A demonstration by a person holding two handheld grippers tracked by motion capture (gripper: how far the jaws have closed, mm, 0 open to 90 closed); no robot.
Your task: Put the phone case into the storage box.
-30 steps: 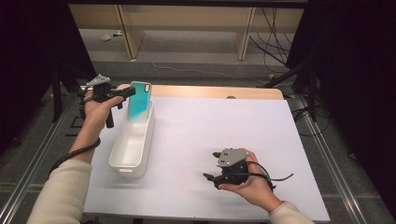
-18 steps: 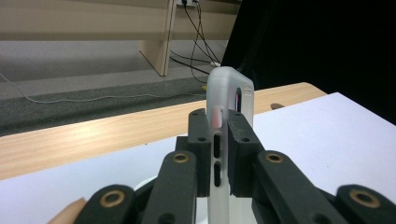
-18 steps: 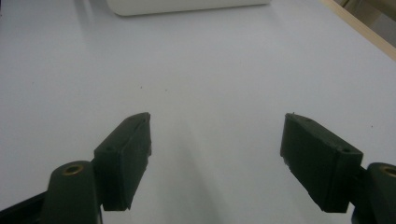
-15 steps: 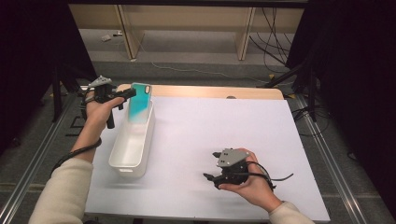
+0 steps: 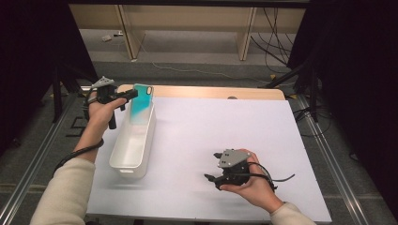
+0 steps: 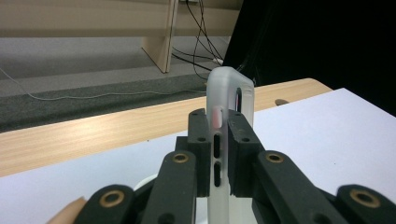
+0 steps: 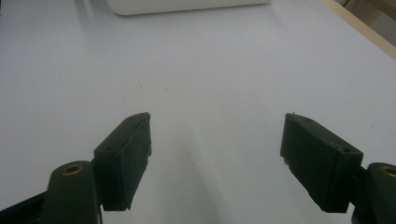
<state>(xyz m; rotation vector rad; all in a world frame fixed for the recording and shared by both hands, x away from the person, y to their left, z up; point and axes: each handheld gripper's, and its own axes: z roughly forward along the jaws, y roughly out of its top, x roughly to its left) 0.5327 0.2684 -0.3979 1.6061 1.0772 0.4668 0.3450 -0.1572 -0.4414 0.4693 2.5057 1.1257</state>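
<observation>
My left gripper [image 5: 132, 95] is shut on a teal and frosted phone case [image 5: 140, 103], held upright over the far end of a long white bin [image 5: 132, 146] at the table's left. In the left gripper view the case's translucent edge [image 6: 222, 140] stands clamped between the two black jaws, its camera cutout at the top. My right gripper [image 5: 212, 179] rests low over the white table near the front, to the right of the bin. Its jaws stand wide apart with nothing between them, and bare table shows between the fingertips [image 7: 135, 140].
The white table top [image 5: 225, 131] has a wooden strip [image 5: 211, 92] along its far edge. Beyond it lie a grey floor, wooden furniture legs and cables. Dark curtains flank both sides. The bin's near end [image 7: 187, 5] shows at the top of the right gripper view.
The left gripper with the phone case has barely shifted above the bin's far end. The right gripper has stayed where it was.
</observation>
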